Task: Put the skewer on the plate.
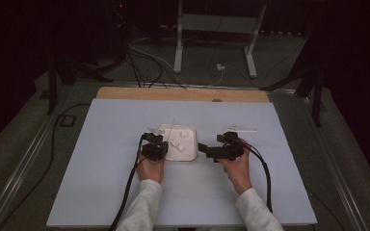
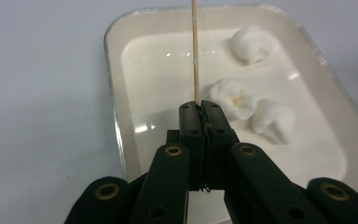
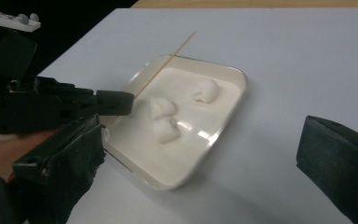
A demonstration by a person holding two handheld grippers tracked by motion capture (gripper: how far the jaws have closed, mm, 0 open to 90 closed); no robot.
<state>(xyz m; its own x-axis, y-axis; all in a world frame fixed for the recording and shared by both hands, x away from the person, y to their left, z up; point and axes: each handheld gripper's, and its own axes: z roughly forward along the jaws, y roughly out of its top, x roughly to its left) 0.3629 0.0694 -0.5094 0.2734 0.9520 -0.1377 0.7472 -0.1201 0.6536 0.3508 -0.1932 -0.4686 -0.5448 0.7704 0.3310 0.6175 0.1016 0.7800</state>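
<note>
High view: one white tray (image 1: 189, 155) mid-bench, on a pale sheet (image 1: 101, 144) covering the bench (image 1: 125, 93). Three cotton-like white lumps in the tray. One thin wooden stick (image 1: 171, 129). Two hand-held grippers, one per hand.

Left hand-held gripper (image 1: 155, 144) sits at the tray's 9 o'clock edge; right hand-held gripper (image 1: 211, 150) at its 3 o'clock side, jaws pointing toward 9 o'clock. A flat white item (image 1: 241, 128) lies on the sheet at 12 o'clock of the right hand; what it is, cannot tell.

Left gripper view: stick (image 2: 196, 56) has its long axis running straight from the jaws toward 12 o'clock, free end past the tray's far rim (image 2: 186, 10). Jaws pressed together, pinching the stick's near end. Lumps: one (image 2: 252, 43) at 1 o'clock, two (image 2: 233, 97) (image 2: 272, 120) close together at 3 o'clock of the jaw tips.

Right gripper view: right jaws spread wide, nothing between them, touching nothing; tray (image 3: 223, 122) lies ahead in the gap. Left hand-held gripper (image 3: 116, 102) enters from 9 o'clock, stick (image 3: 168, 59) slanting toward 1 o'clock over the tray rim.
</note>
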